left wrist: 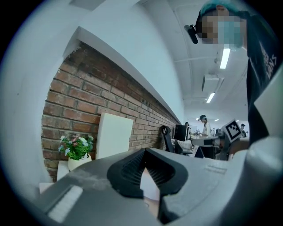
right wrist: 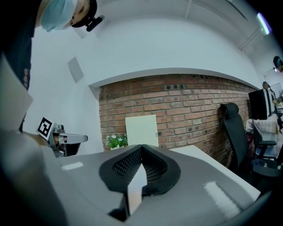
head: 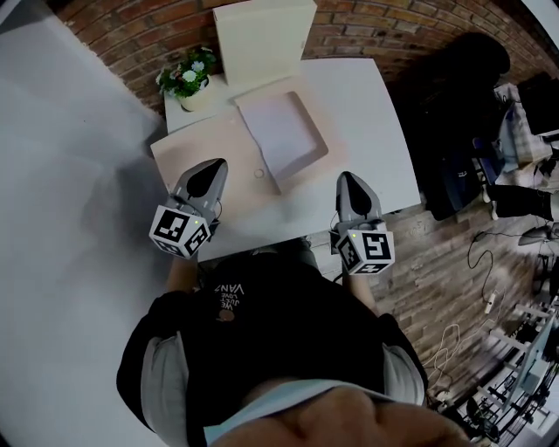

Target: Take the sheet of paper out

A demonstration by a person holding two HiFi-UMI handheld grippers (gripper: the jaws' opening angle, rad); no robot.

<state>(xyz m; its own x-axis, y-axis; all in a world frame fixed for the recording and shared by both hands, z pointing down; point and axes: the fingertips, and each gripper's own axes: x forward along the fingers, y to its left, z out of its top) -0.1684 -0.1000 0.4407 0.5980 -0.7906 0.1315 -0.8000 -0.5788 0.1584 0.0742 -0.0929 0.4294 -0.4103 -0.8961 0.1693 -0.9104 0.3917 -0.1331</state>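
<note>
Tray (head: 307, 167) w/ paper sheet (head: 279, 133), pot (head: 196, 101) w/ flowers (head: 187, 75)

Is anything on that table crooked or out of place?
Only the tan folder: it lies at a slant to the edges of the table, and its left corner seems to poke past the edge. Nothing looks spilled or broken.

Your table (head: 376, 113) looks smooth, matt white. The tan folder (head: 196, 144) on it looks like matt card, and the sheet of paper (head: 279, 131) is plain, unglossed white. The far wall (head: 367, 26) is rough red brick. Your left gripper (head: 214, 166) and right gripper (head: 347, 179) show grey matt plastic with black ribbed pads (left wrist: 132, 170).
</note>
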